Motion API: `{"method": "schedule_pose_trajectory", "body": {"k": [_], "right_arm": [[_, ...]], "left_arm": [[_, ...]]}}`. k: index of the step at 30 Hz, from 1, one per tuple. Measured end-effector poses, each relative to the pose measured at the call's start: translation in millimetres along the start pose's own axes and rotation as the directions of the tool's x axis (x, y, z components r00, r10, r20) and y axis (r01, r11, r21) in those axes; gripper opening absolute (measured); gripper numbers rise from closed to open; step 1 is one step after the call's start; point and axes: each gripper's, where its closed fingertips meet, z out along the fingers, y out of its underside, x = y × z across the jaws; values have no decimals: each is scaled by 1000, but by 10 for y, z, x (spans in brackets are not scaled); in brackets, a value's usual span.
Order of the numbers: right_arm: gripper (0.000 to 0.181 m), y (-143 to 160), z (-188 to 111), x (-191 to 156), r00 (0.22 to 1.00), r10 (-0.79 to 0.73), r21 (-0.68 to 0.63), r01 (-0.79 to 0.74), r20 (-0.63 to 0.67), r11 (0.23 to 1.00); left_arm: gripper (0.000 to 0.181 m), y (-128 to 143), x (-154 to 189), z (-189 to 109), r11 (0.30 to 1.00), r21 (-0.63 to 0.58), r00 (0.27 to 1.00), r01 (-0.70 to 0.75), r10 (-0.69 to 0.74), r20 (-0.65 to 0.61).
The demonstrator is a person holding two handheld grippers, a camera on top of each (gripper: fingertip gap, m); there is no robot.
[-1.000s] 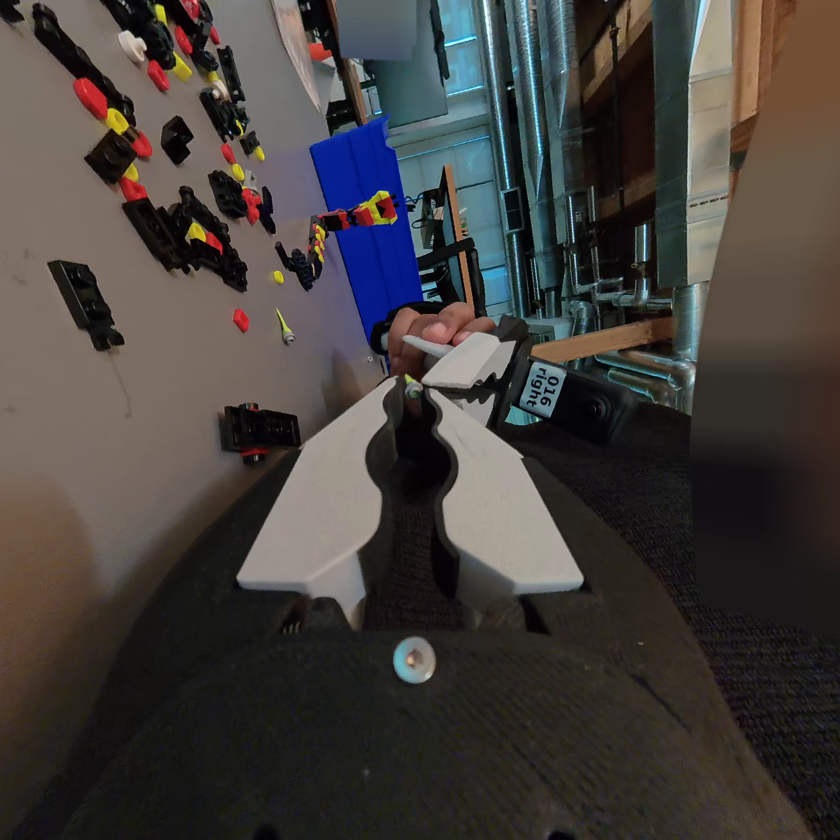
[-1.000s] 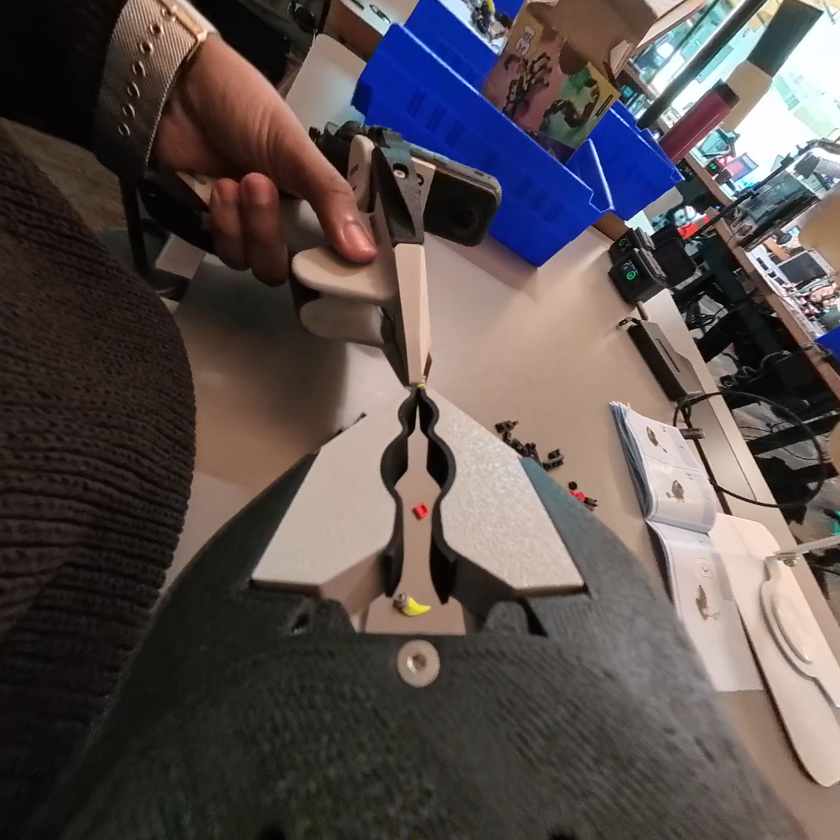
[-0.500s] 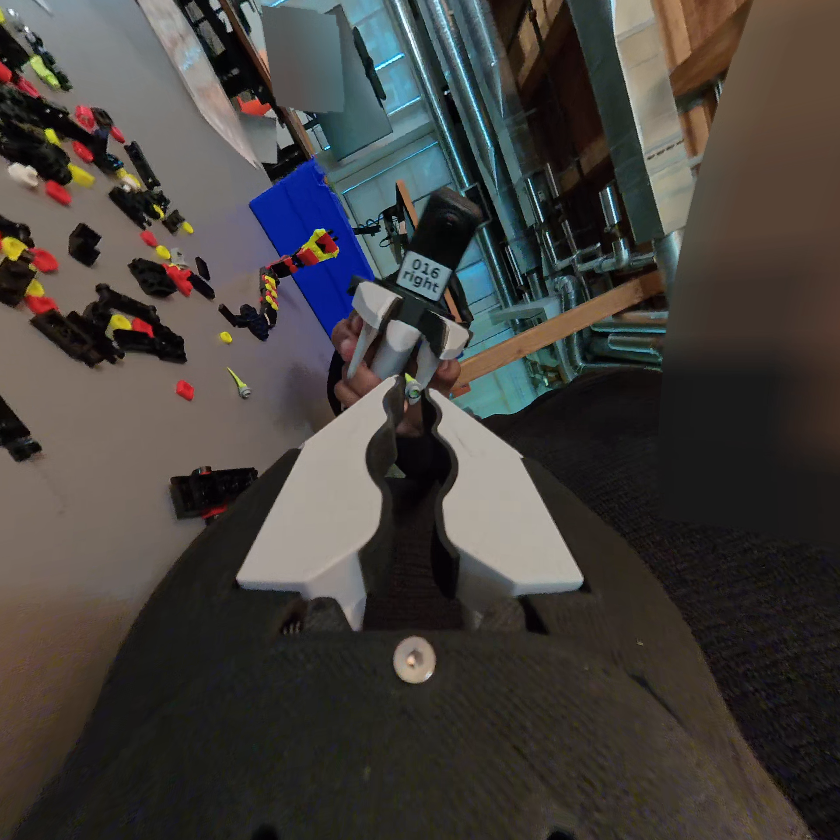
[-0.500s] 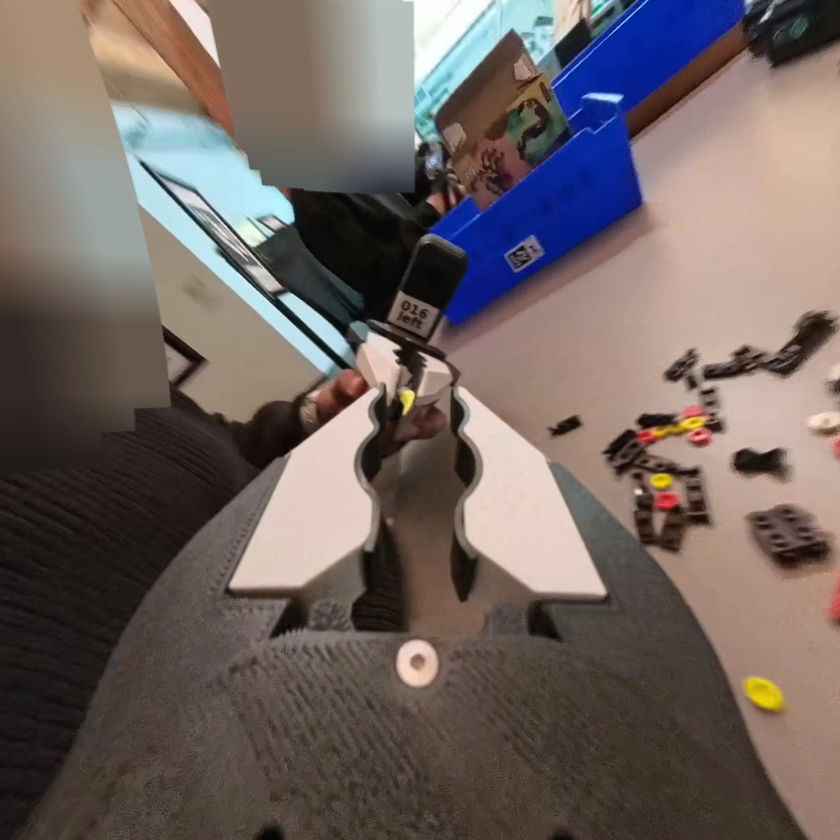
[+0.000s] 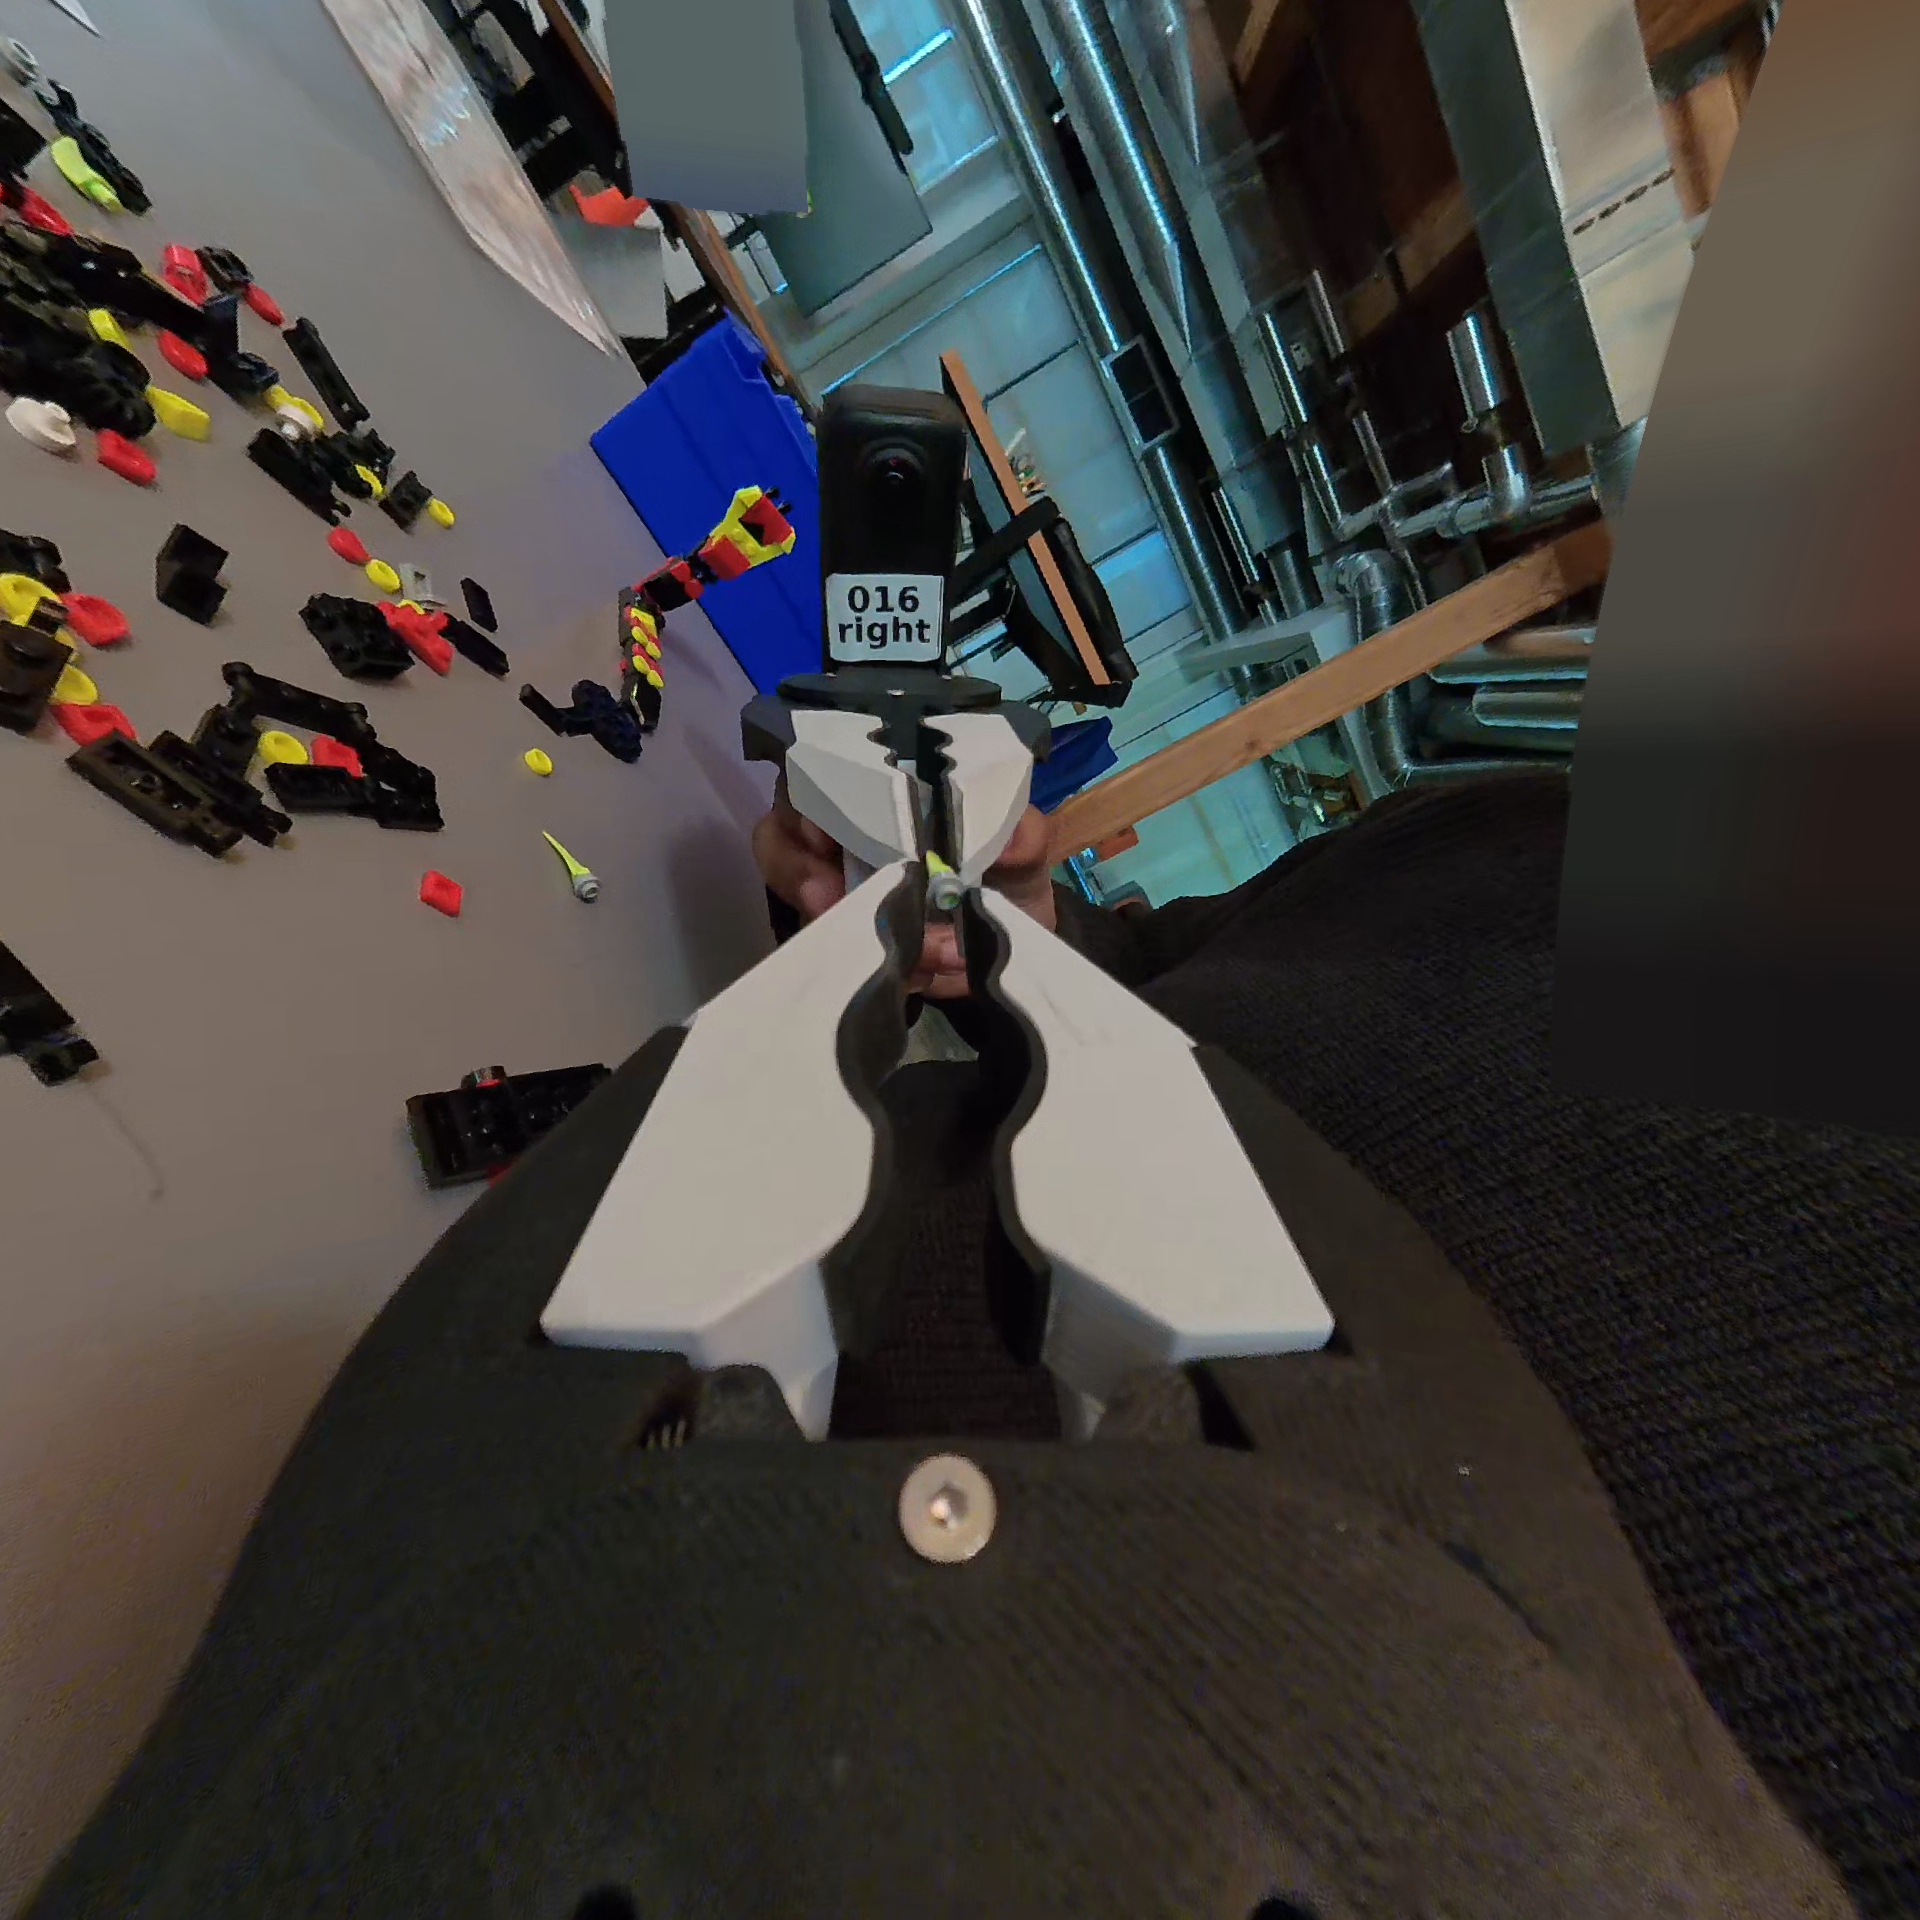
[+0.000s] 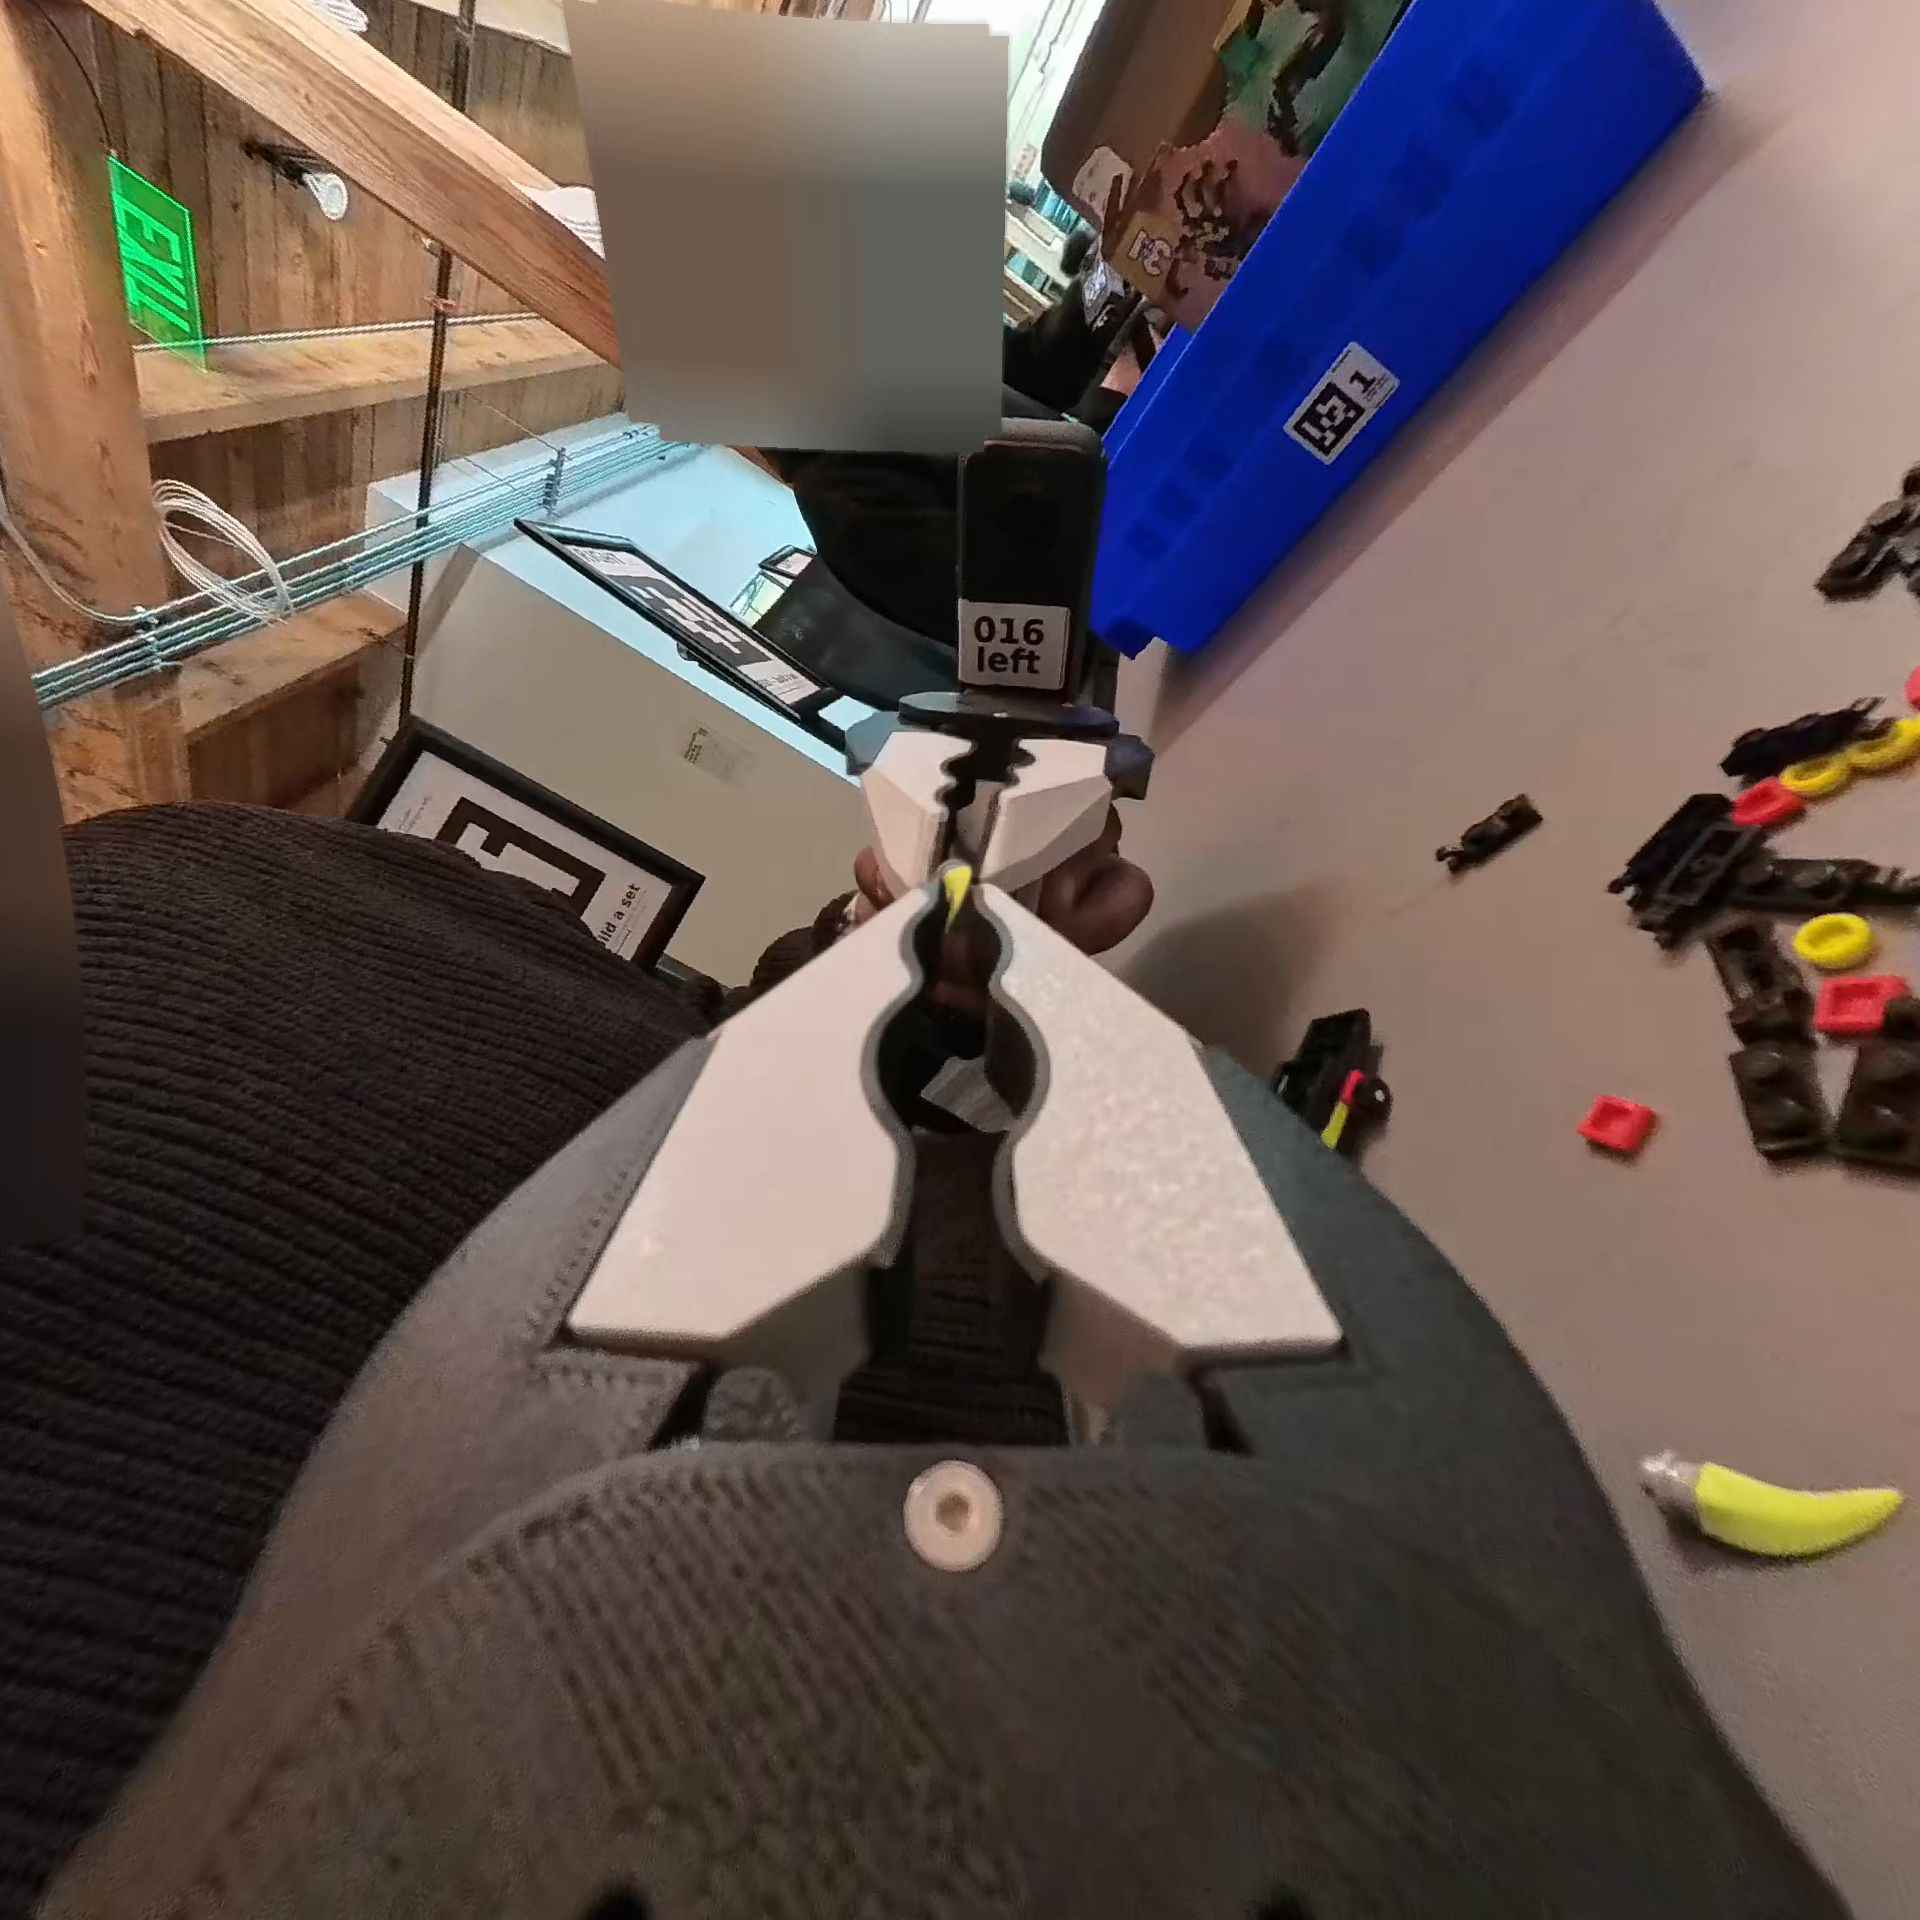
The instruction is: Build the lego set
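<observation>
Two pairs of tongs meet tip to tip on one small yellow claw piece, held up off the bench.

The yellow claw piece (image 5: 940,873) (image 6: 954,894), a curved horn on a grey stud, sits pinched at the tips of the left tongs (image 5: 940,896); the right tongs (image 6: 951,902), pointing the opposite way, are narrowed around its yellow point. The left wrist view shows the grey stud end, the right wrist view the yellow tip. Both tongs have matte white wavy-edged fingers. On the grey bench (image 5: 260,987), left in the left view, lie scattered black, red and yellow bricks (image 5: 312,769) and a second claw (image 5: 571,862). The right view shows another claw (image 6: 1787,1522) near, and a glossy blue bin (image 6: 1403,343) far.
</observation>
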Motion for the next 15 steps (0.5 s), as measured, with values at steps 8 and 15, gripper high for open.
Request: {"method": "schedule_pose_trajectory", "body": {"k": [8,15], "right_arm": [[0,18,-5,14,998,53,-10,-53,22,999],[0,10,-120,159,990,-84,-90,74,-109,993]], "left_arm": [[4,31,-19,10,999,-24,999,-31,32,31],[23,-93,-210,-168,997,-1,978,-73,72,198]]}}
